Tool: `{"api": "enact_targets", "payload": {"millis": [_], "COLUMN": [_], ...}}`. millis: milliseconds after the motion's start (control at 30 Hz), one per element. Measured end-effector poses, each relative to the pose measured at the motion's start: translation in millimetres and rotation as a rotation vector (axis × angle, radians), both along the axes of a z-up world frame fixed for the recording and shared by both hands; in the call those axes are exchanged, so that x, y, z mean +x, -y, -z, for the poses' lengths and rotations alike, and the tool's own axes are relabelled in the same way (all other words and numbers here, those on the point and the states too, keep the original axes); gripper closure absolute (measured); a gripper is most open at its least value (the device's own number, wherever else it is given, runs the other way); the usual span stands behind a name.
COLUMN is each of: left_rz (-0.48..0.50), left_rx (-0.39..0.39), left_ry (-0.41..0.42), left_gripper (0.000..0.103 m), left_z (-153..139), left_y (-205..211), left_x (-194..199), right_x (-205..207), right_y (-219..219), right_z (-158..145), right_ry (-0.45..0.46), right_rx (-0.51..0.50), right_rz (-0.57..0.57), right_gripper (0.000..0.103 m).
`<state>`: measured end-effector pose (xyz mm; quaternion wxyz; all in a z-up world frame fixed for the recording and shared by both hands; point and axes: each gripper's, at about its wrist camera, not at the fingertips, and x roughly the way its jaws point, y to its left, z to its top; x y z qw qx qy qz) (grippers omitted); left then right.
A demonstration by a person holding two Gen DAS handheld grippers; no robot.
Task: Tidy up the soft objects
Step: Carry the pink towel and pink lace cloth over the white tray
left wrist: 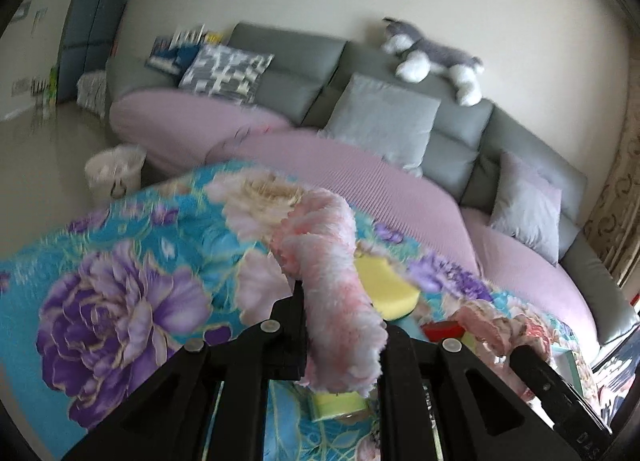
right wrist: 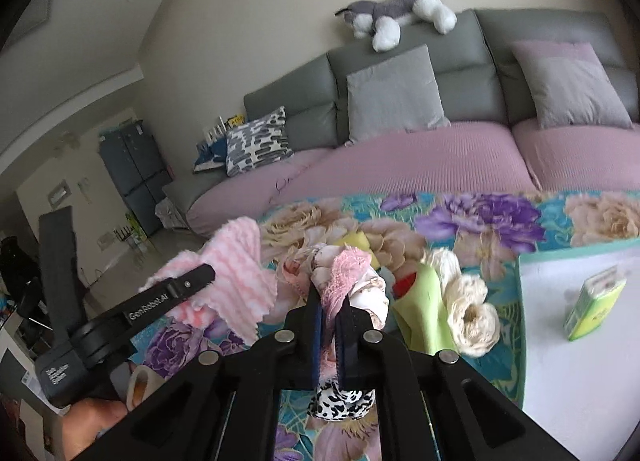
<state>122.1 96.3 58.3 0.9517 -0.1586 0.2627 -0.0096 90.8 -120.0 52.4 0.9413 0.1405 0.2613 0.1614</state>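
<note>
Left wrist view: left gripper [left wrist: 340, 325] clamped on fluffy pink cloth [left wrist: 328, 261], long axis running straight out fwd from the fingers, lifted above the floral blanket [left wrist: 120, 281]. Right gripper [right wrist: 328, 321] pinches a lacy pink fabric piece [right wrist: 348, 269], also raised. White tray [right wrist: 580, 361] sits just right of the right gripper, so that hand's nearer for the drop, I'd say.
</note>
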Motion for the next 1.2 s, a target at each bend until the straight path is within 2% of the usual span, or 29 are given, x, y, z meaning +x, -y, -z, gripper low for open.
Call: {"api": "enact_targets", "payload": {"millis": [233,600,733,867,1000,1200], "left_rz": [0.056,0.151,0.22,0.302,0.382,0.472], "left_rx": [0.018,0.06,0.079,0.068,0.097,0.126], "left_ry": [0.054,0.1,0.118,0.107,0.104,0.103], "left_gripper": [0.091,0.091,0.091,0.091,0.091,0.091], "left_z": [-12.7,-28.7,-35.6,-37.5,-38.7,-43.4], "left_y": [15.0,57.5,83.9,112.2,144.9,184.6], "left_x": [-6.5,-17.7,-20.5,-20.9,-24.8,-31.7], "right_x": [-5.7,-23.4,-32.4,-39.1,-51.0,-65.7], "right_y": [17.0,91.0,122.7,162.4,199.2,232.3], "right_z": [-10.2,-20.2,-20.2,-15.2,-9.8,-8.4], "right_ry": [0.027,0.051,0.042,0.005,-0.016,-0.029], "right_rx": [0.008,0.022,-0.011,0.053,0.092,0.074], "right_rz": [0.069,0.298,0.407,0.494,0.589,0.698], "right_gripper": [0.098,0.098,0.098,0.098,0.098,0.098]}}
